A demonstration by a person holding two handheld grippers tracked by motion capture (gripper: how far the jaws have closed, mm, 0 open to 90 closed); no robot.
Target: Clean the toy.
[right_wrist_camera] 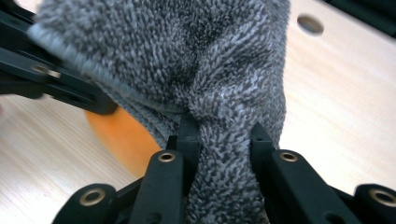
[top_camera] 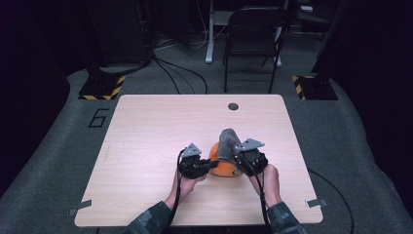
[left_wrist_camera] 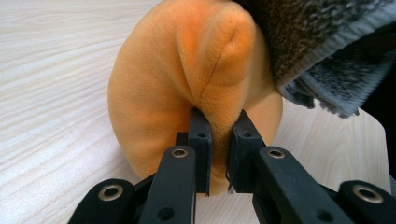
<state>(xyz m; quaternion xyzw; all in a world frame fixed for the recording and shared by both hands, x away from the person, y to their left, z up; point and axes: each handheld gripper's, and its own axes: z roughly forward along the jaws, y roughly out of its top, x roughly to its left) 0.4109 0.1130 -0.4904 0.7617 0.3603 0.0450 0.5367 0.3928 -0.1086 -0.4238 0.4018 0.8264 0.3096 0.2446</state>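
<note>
I had two grippers working: my left gripper (left_wrist_camera: 219, 154) was pinched onto a fold of the one orange plush cushion (left_wrist_camera: 187, 84) resting on the wooden table (top_camera: 146, 141), near its front middle, while my right gripper (right_wrist_camera: 219, 140) was clamped on the single grey towel (right_wrist_camera: 187, 60) draped over it.

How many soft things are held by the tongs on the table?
2: the orange plush, pinched by the left tongs, and the grey towel, pinched by the right tongs and draped over the plush.
</note>
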